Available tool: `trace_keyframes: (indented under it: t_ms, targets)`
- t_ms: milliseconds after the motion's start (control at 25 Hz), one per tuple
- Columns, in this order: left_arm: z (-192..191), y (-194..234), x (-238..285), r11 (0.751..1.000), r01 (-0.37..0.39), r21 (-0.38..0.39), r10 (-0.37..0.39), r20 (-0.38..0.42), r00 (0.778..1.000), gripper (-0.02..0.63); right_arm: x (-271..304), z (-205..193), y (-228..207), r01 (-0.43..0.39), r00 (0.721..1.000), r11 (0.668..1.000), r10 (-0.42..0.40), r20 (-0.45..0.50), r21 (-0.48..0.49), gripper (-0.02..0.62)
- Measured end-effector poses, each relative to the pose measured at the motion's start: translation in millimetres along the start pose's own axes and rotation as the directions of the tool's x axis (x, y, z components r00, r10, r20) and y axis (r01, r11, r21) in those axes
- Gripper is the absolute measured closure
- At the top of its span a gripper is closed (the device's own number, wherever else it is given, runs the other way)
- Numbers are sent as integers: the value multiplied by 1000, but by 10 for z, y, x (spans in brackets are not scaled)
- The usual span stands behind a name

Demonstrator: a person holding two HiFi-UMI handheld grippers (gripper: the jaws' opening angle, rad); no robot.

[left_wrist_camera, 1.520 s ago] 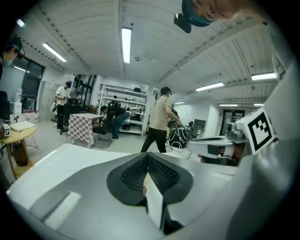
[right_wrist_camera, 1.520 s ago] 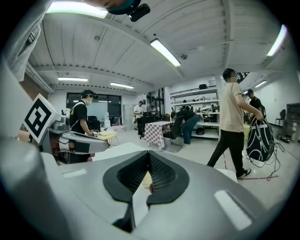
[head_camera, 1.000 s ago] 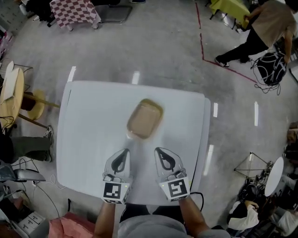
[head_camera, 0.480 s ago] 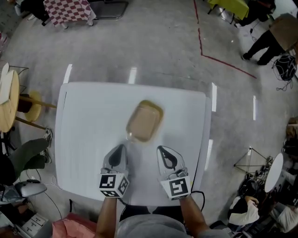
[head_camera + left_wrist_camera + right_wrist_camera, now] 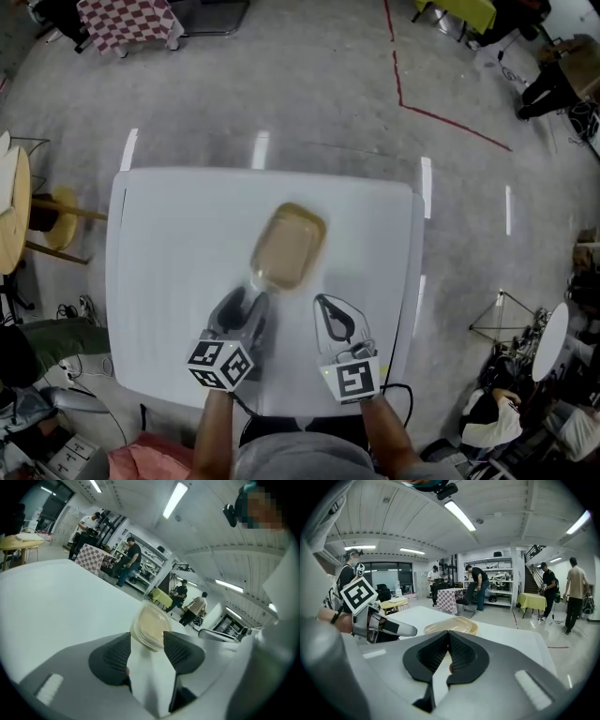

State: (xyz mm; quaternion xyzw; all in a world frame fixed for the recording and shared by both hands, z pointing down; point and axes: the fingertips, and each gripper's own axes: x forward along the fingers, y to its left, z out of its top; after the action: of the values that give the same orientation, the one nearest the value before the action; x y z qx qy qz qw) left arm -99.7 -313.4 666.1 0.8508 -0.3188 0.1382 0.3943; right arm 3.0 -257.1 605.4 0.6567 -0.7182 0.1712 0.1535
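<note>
Left arm pose: the forearm comes in over the near edge of the white table [image 5: 159, 244]. It angles toward the table's middle, with the marker cube tilted to one side.
Left gripper [image 5: 246, 302]: its jaws stand apart with nothing clamped. In the left gripper view the tan container's near end shows in the gap at the tips of the left gripper [image 5: 147, 644].
Right arm pose: the forearm points straight in from the table's near edge, with the cube's marker face up.
Right gripper [image 5: 330, 309]: its jaws are pressed together and hold nothing, as the right gripper view [image 5: 449, 651] shows.
Container [image 5: 289, 246]: it lies flat near the table's middle, long side slanted. It is a shallow tan tub under a clear lid [image 5: 150, 626].
Count: two grippers, one container, one white table.
Hard to make out: whether the left jaw tips touch the container or stop just short of it. In the right gripper view only the container's far rim [image 5: 451, 626] clears the jaw pads. What the tub holds under the lid cannot be told.
</note>
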Motion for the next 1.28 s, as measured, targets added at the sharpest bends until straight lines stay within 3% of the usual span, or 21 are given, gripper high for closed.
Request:
trace_keyframes:
  t_ms: [520, 1000, 1280]
  targets:
    - [-93, 16, 213, 996, 63, -61, -65, -43, 997, 374, 55, -84, -99, 41, 999, 999, -40, -21, 20, 591]
    - [-121, -155, 210, 990, 109, -86, -113, -50, 992, 480, -79, -108, -195, 58, 998, 998, -57, -14, 30, 591]
    - [-63, -259, 183, 987, 123, -102, -125, -14, 992, 536, -155, -78, -219, 61, 998, 997, -61, 2, 38, 592]
